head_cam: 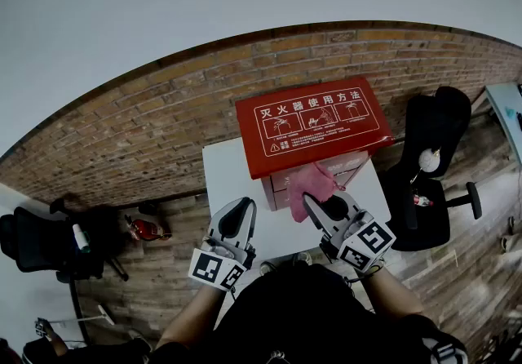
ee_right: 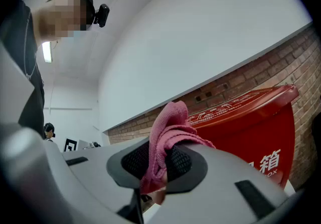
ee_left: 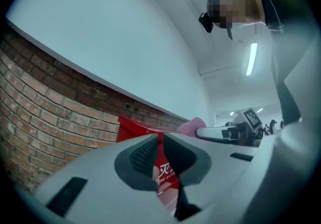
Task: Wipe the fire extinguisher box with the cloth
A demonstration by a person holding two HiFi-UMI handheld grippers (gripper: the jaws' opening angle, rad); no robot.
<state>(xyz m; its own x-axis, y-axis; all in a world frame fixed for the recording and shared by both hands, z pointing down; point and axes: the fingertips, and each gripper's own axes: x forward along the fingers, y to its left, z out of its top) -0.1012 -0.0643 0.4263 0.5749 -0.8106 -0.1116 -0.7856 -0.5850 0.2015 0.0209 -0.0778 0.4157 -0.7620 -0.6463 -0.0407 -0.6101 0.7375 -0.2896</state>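
The red fire extinguisher box (head_cam: 314, 122) stands on a white table (head_cam: 232, 183) against the brick wall, its lid printed with white characters. My right gripper (head_cam: 316, 206) is shut on a pink cloth (head_cam: 308, 183), which it holds just in front of the box's front face, below the lid edge. In the right gripper view the cloth (ee_right: 173, 122) bunches up between the jaws of the right gripper (ee_right: 161, 150), with the box (ee_right: 251, 132) close ahead on the right. My left gripper (head_cam: 236, 219) hovers over the table left of the box, shut and holding nothing. The left gripper (ee_left: 159, 140) points at the box (ee_left: 133, 128).
A black office chair (head_cam: 432, 158) stands right of the table, and another dark chair (head_cam: 49, 244) is at the far left. A small red object (head_cam: 147, 229) lies on the wooden floor at the left. The brick wall (head_cam: 139, 134) runs behind everything.
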